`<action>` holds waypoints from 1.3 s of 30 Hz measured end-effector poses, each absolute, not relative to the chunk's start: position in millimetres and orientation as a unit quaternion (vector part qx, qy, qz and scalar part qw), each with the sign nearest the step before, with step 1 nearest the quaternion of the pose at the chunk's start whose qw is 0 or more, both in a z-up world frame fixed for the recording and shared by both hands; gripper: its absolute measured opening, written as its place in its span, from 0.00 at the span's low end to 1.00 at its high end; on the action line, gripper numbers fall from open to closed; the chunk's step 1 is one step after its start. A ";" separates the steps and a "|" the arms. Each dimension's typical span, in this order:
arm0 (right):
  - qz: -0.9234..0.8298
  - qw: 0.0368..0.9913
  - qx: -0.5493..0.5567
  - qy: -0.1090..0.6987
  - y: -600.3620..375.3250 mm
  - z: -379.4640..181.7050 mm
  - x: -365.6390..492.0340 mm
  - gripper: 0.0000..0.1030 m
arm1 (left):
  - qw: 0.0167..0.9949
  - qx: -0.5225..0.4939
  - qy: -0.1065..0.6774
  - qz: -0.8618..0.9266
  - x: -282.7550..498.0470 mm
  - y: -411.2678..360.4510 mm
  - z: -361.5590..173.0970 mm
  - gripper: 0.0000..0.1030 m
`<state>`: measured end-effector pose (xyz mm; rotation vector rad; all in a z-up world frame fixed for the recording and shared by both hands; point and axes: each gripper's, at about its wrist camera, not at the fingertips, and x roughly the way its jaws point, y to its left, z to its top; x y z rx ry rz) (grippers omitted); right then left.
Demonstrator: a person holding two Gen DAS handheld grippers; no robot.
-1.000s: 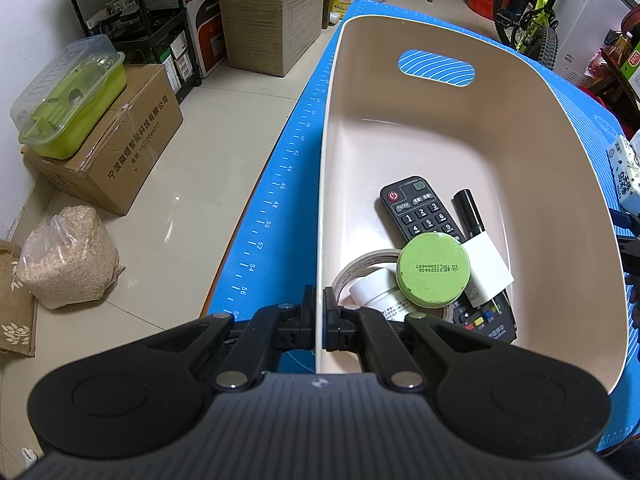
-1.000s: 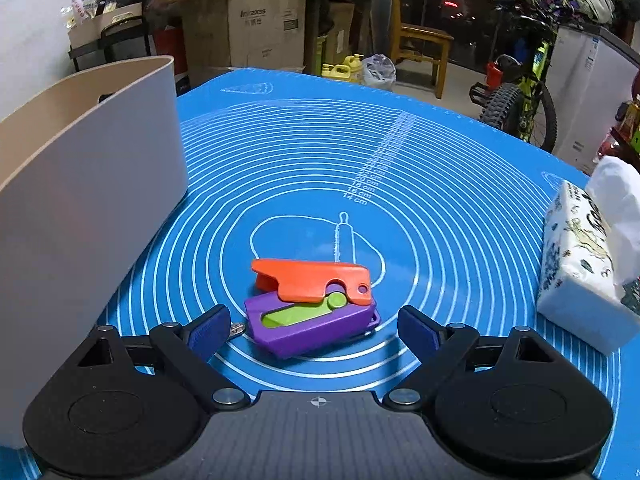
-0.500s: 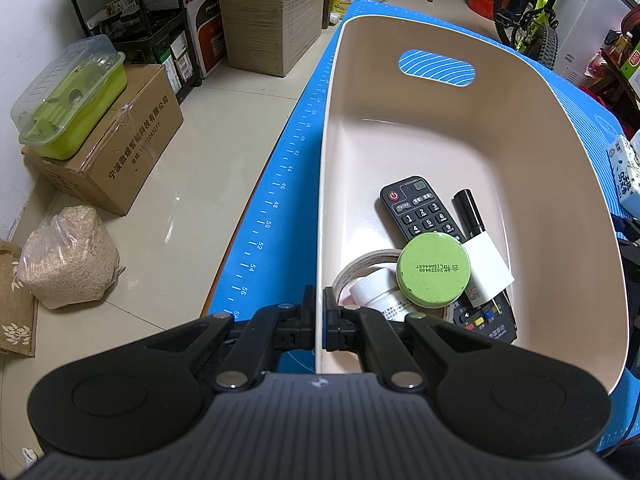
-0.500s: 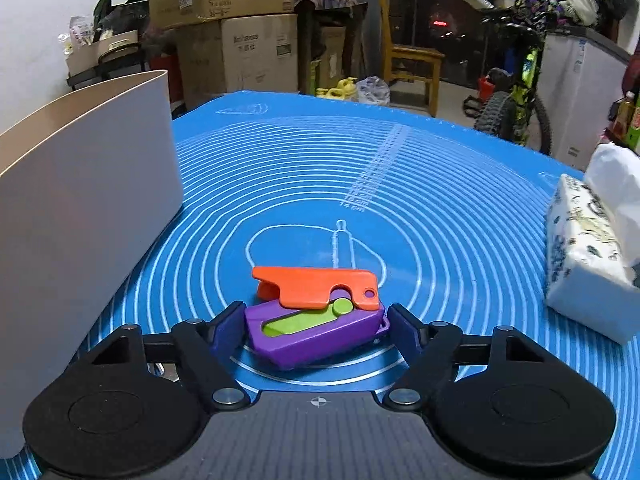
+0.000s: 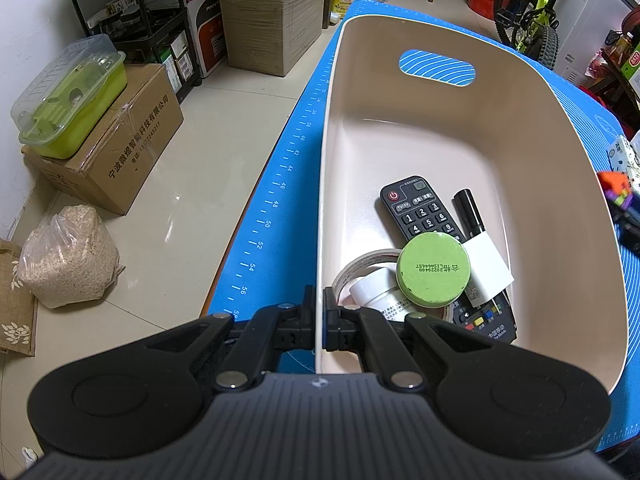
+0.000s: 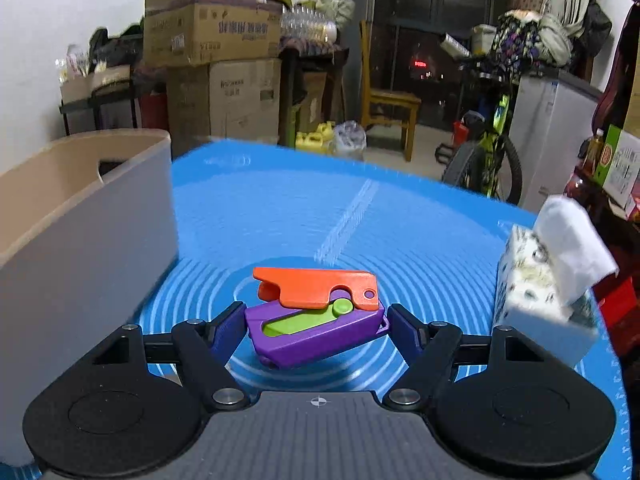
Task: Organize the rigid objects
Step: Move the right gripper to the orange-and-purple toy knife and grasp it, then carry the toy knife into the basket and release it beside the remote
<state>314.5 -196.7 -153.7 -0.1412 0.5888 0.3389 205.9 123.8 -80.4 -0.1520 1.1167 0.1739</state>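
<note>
My right gripper (image 6: 316, 326) is shut on a purple, orange and green toy knife (image 6: 316, 316) and holds it lifted above the blue mat (image 6: 300, 204). The toy also shows at the right edge of the left wrist view (image 5: 614, 188). My left gripper (image 5: 319, 316) is shut on the near left rim of the beige bin (image 5: 326, 168). In the bin lie a black remote (image 5: 420, 208), a black marker (image 5: 468, 212), a round green tin (image 5: 433, 269), a white jar (image 5: 370, 290) and a tape roll (image 5: 352, 270).
A tissue box (image 6: 548, 276) stands on the mat at the right. The bin's grey outer wall (image 6: 80, 264) is to the left of the toy. Cardboard boxes (image 5: 120, 140), a shelf and a bicycle (image 5: 532, 20) stand on the floor beyond the table edge.
My right gripper closed on the toy knife and lifted it off the mat, tilting the view upward. The left gripper has stayed on the bin rim.
</note>
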 end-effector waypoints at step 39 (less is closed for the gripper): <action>0.377 0.825 -0.215 0.363 -11.1 -98.9 276.8 0.75 | 0.842 -0.073 0.529 0.081 205.3 126.7 -79.4 0.03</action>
